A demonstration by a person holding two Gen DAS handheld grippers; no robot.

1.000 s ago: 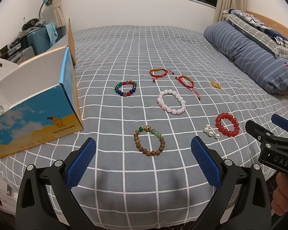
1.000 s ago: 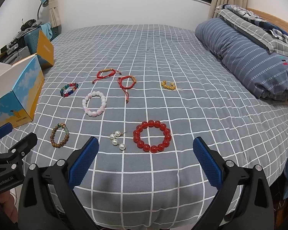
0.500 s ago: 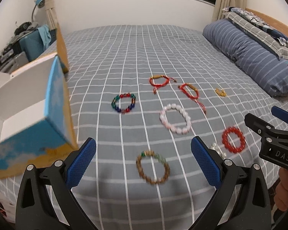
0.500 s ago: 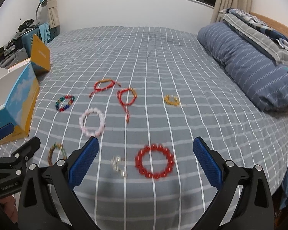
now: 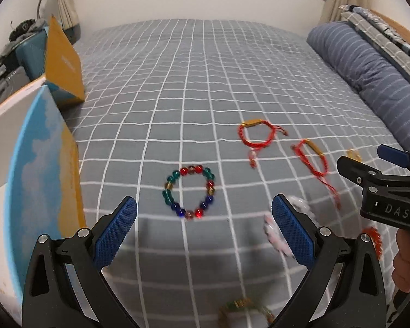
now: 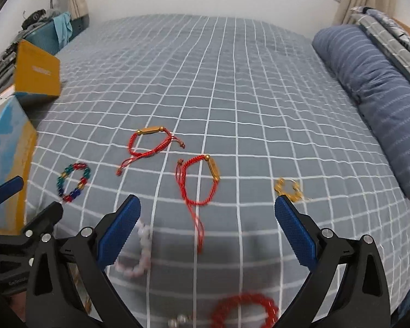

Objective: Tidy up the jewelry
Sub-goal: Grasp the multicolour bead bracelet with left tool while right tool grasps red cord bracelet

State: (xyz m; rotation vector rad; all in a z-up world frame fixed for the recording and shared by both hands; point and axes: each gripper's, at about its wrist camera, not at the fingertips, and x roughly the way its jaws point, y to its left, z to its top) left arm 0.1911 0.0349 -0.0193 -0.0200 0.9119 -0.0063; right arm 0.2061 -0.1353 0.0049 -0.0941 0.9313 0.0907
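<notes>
Several bracelets lie on a grey checked bedspread. My left gripper [image 5: 203, 233] is open, just short of a multicoloured bead bracelet [image 5: 189, 194]. My right gripper [image 6: 207, 232] is open too, with a red cord bracelet [image 6: 198, 181] lying ahead between its fingers. A second red cord bracelet [image 6: 150, 143] lies further back, and a small gold piece [image 6: 288, 188] sits at the right. A pink bead bracelet [image 6: 139, 257] and a red bead bracelet [image 6: 243, 311] lie under the right gripper. A wooden bead bracelet [image 5: 243, 310] shows blurred at the bottom of the left wrist view.
An open blue and yellow cardboard box [image 5: 38, 169] stands at the left edge of the bed, its yellow flap [image 5: 64, 63] raised behind. A rolled striped duvet [image 6: 374, 90] lies along the right side. Cluttered cases [image 5: 8, 60] stand beyond the left edge.
Both grippers have moved forward and lower over the bed. The bracelets now look larger and closer, and the nearest ones have slid to the bottom of each view. Both stay open.
</notes>
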